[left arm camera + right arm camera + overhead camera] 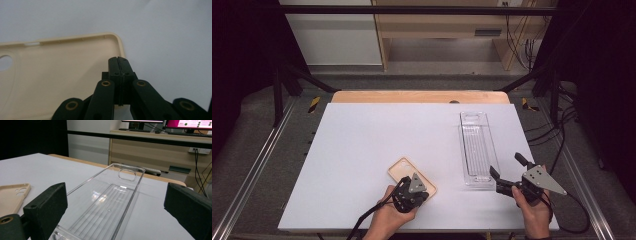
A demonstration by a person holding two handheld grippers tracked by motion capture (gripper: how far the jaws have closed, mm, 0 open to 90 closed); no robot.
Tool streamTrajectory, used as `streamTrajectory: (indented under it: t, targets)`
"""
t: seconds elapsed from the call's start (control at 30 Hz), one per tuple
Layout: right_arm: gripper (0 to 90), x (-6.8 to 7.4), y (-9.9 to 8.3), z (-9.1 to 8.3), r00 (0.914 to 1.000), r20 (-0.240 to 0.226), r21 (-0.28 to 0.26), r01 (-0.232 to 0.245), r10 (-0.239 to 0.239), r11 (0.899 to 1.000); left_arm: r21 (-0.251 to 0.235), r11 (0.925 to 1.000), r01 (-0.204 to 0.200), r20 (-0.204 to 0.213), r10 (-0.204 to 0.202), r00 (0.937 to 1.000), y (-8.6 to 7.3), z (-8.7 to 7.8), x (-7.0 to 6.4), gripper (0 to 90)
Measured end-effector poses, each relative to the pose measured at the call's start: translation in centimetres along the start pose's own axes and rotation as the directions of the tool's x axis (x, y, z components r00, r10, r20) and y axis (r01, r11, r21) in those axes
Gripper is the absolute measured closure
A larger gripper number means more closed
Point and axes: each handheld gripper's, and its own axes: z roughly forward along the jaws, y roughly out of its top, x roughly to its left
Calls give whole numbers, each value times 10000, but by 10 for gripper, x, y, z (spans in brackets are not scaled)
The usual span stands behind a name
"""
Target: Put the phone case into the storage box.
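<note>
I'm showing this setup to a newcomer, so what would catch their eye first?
Probably the beige phone case at the near middle of the white table, with the left claw shut over its inner face. Next, the long clear plastic tray on the right, the open right claw at its near end.

High view: overhead, facing forward and down on the white table (362, 150). Left gripper view: close, angled down. Right gripper view: low, facing 12 o'clock. Shared by all views: beige phone case (404, 170) (55, 72) (11, 195).
</note>
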Motion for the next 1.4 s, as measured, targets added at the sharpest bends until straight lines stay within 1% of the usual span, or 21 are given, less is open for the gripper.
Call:
streamTrajectory:
  t: [0.07,0.4,0.57,0.63,0.67,0.7,0.73,0.87,0.9,1.0,1.03,1.07,1.13,1.17,1.2,1.23,1.27,1.3,1.33,1.37,1.4]
  targets:
    - [51,1,0,0,10000,35,-3,15,-15,10000,-24,10000,-47,130,47,9999,0,0,-5,900]
    - [50,2,0,0,10000,-1,31,23,-23,10000,-186,9998,-44,162,47,9999,-2,1,-11,900]
    - [44,4,2,0,10000,52,30,0,0,10000,-747,9972,33,-88,-40,10000,-4,-4,-10,900]
    - [43,4,3,0,10000,65,8,12,-12,10000,-1131,9935,137,-182,-159,9997,-4,-10,-7,900]
    - [42,4,3,0,10000,66,1,-66,66,10000,-1557,9877,157,-366,-217,9991,-5,-18,-4,900]
    - [41,4,3,0,9999,60,-17,-133,133,9999,-1753,9843,183,-486,-273,9984,-6,-22,-2,900]
    - [41,4,3,0,9999,60,-17,-133,133,9999,-1753,9843,183,-486,-273,9984,-6,-22,-2,900]
    - [34,6,8,-1,9996,199,-102,-175,177,9998,-2406,9695,471,-802,-682,9944,-14,-39,11,900]
    - [34,6,9,-1,9994,283,-169,-172,176,9997,-2590,9650,420,-1068,-718,9917,-18,-47,18,900]
    - [32,10,15,-1,9992,374,-212,-130,137,9997,-3016,9528,335,-1471,-812,9858,-27,-61,28,900]
    - [33,12,17,-1,9993,353,-205,-132,139,9997,-3016,9528,335,-1471,-812,9858,-27,-61,28,900]
    - [33,14,20,0,9991,379,-167,-176,182,9997,-3116,9499,266,-1663,-820,9827,-30,-65,31,900]
    - [34,17,23,0,9989,408,-111,-223,228,9997,-3433,9386,335,-1967,-1067,9746,-38,-74,38,900]
    - [34,23,29,2,9996,288,-31,-82,82,10000,-3818,9232,447,-2273,-1407,9636,-46,-84,45,900]
    - [34,23,29,2,9996,288,-31,-82,82,10000,-3818,9232,447,-2273,-1407,9636,-46,-84,45,900]
    - [35,27,32,3,9996,279,46,-26,25,10000,-4071,9114,611,-2300,-1670,9588,-52,-89,49,900]
    - [38,36,37,4,9993,348,297,99,-109,9995,-4210,9041,728,-2345,-1861,9541,-56,-93,52,900]
    - [38,42,39,5,9994,312,425,117,-131,9990,-4336,8976,796,-2481,-2038,9470,-61,-97,55,900]
    - [38,42,39,5,9994,312,425,117,-131,9990,-4382,8952,814,-2660,-2157,9395,-66,-102,58,900]
    - [36,51,46,6,9992,83,695,388,-395,9968,-4427,8926,853,-2805,-2283,9323,-72,-106,61,900]
    - [36,51,46,6,9992,83,695,388,-395,9968,-4528,8861,989,-2825,-2478,9267,-78,-111,64,900]
